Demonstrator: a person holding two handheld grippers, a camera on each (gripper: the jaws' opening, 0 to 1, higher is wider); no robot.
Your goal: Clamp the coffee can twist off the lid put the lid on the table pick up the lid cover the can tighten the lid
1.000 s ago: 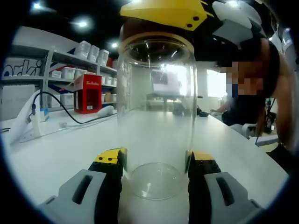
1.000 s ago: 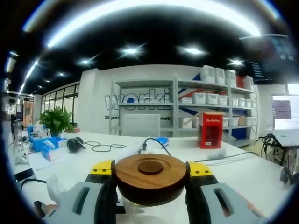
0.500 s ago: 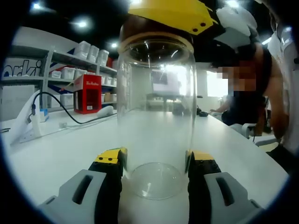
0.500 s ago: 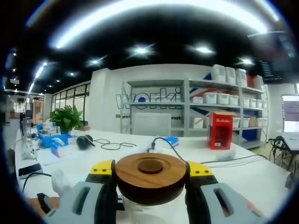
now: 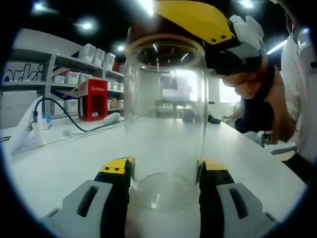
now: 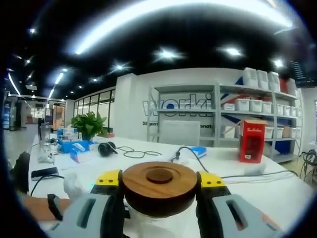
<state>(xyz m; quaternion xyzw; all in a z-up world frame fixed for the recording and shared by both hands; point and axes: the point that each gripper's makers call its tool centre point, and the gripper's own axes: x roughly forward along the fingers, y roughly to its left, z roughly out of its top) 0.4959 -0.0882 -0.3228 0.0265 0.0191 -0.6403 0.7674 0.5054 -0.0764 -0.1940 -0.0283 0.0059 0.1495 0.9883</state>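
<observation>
The right gripper [image 6: 159, 184], clamped on the wooden lid [image 6: 159, 178], has been swung round; twisting is underway while the left gripper [image 5: 165, 174] grips the glass can [image 5: 165, 124].

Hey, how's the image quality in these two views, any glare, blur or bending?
Left gripper view: window light glares through the clear can, and the shelves bow from fisheye. Right gripper view: ceiling lights smear into a bright arc, the wooden lid is sharp, the background soft.
</observation>
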